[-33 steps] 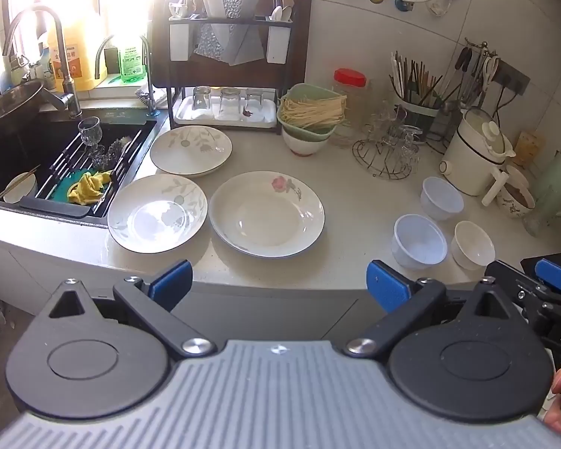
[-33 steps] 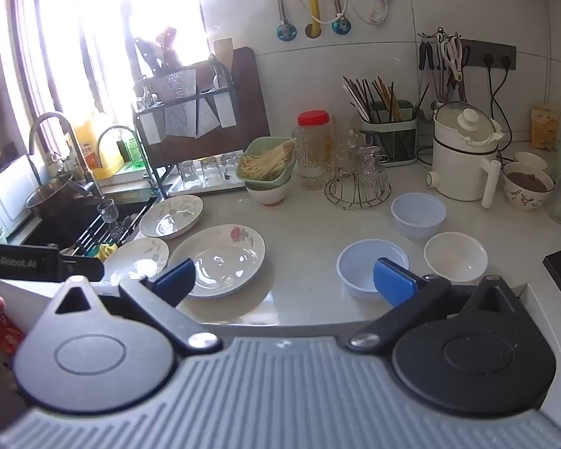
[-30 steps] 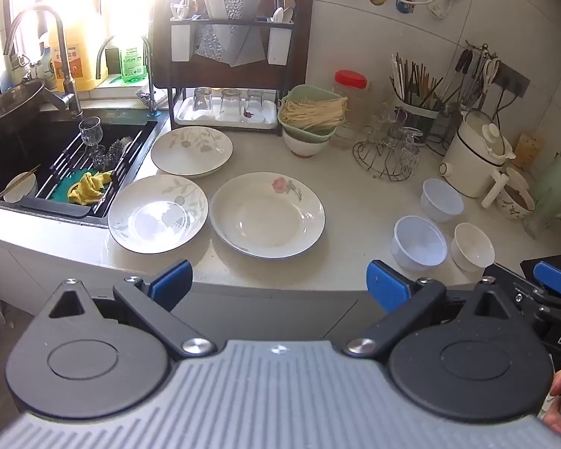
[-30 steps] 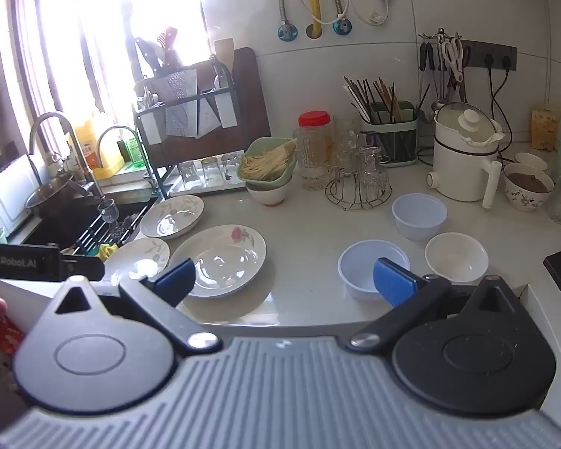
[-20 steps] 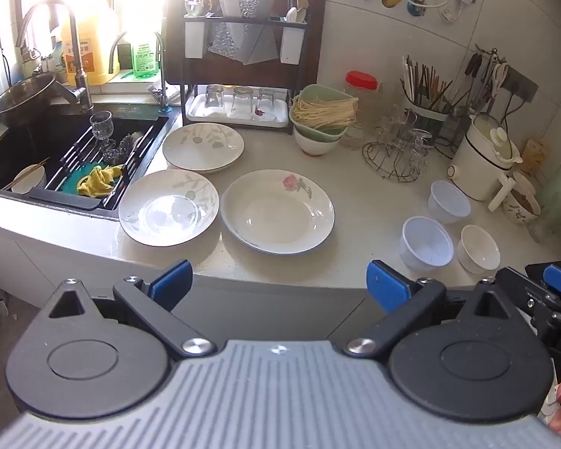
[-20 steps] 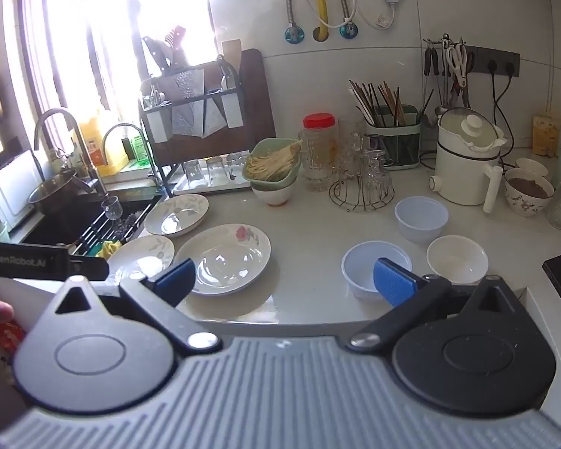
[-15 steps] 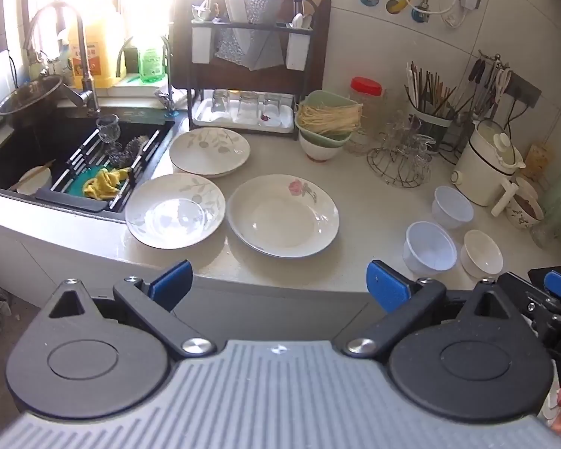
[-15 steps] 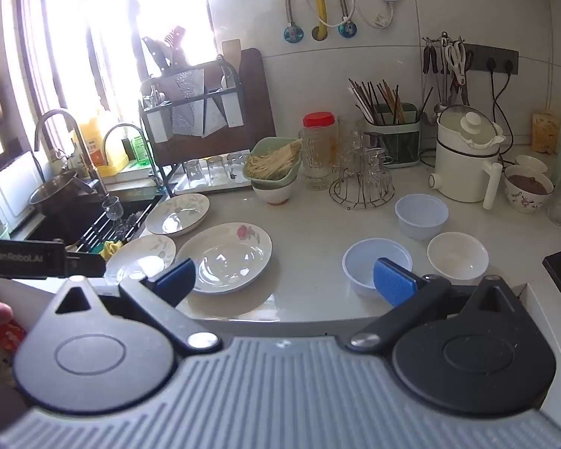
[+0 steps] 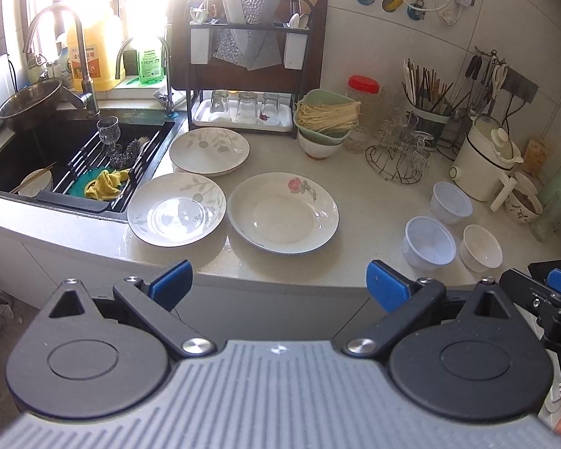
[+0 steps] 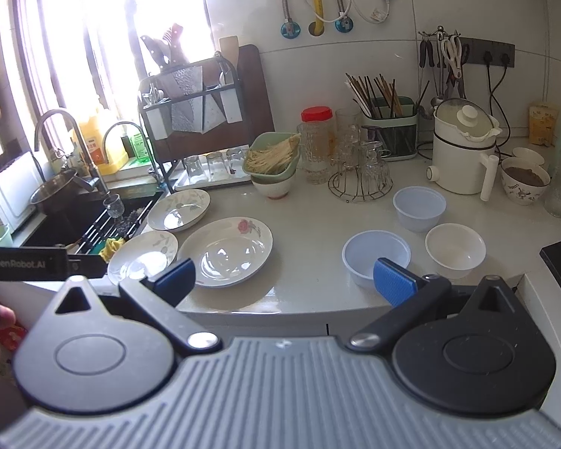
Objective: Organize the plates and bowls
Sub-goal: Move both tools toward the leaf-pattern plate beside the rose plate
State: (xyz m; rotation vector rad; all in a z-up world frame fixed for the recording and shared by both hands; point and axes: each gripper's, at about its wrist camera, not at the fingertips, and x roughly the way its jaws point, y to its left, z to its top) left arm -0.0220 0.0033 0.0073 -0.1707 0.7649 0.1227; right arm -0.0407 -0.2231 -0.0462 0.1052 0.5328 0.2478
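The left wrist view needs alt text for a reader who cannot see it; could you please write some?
The open left gripper hangs before a kitchen counter that holds three plates, rose plate rightmost, and three small bowls: two bluish bowls and a white bowl. A sink lies left; a dish rack stands behind.
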